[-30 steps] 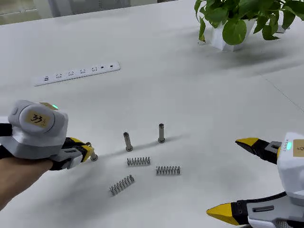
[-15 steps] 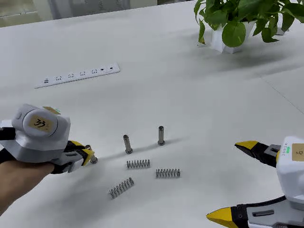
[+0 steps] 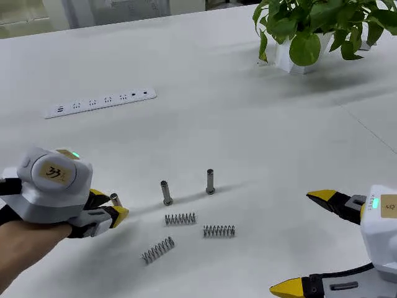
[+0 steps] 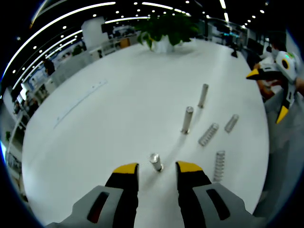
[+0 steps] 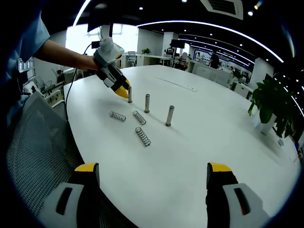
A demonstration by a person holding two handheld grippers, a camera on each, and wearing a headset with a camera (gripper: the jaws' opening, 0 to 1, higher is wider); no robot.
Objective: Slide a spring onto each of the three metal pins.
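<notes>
Counted 3 smooth cylindrical metal pins (image 3: 209, 181) upright and 3 coiled wire springs (image 3: 180, 218) flat on matte white table (image 3: 248, 124). Found left tongs (image 4: 157, 168) narrowly parted around 1, right tongs (image 5: 152, 167) wide.

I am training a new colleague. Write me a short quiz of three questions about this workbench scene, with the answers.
1. How many springs lie flat on the table?
2. True or false: a spring already sits on one of the pins.
3. What stands between the open jaws of the left hand-held gripper? A. an upright pin B. a spring C. nothing

Key: 1. three; 2. false; 3. A.
</notes>
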